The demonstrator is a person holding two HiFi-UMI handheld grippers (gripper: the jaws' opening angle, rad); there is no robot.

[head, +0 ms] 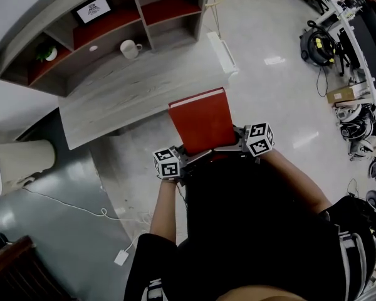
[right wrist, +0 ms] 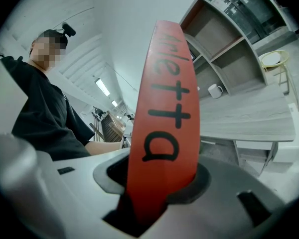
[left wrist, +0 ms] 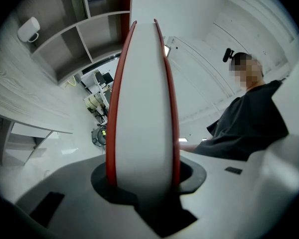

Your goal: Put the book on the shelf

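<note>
Head view: left tool (head: 194, 157), right tool (head: 230, 147) side by side, tight on book (head: 200, 121)

Pretty sure this is a lab or open office. Glossy white floor (head: 282, 99), cluttered desks (head: 363, 30) and a cardboard box (head: 342, 94) along one side. A wooden shelf unit (head: 56, 8) too.

- The book (head: 202, 121) sits between the two grippers: the left gripper (head: 183, 157) clamps its near-left edge and the right gripper (head: 239, 144) its near-right edge.
- The desk (head: 131, 89) lies just beyond the book.
- The shelf unit (head: 166, 27) stands along the desk's far side.
- A mug (head: 130, 49) stands in a lower middle compartment, a framed picture (head: 93, 9) in the compartment above and left of it, and a plant (head: 47, 53) at the far left.
</note>
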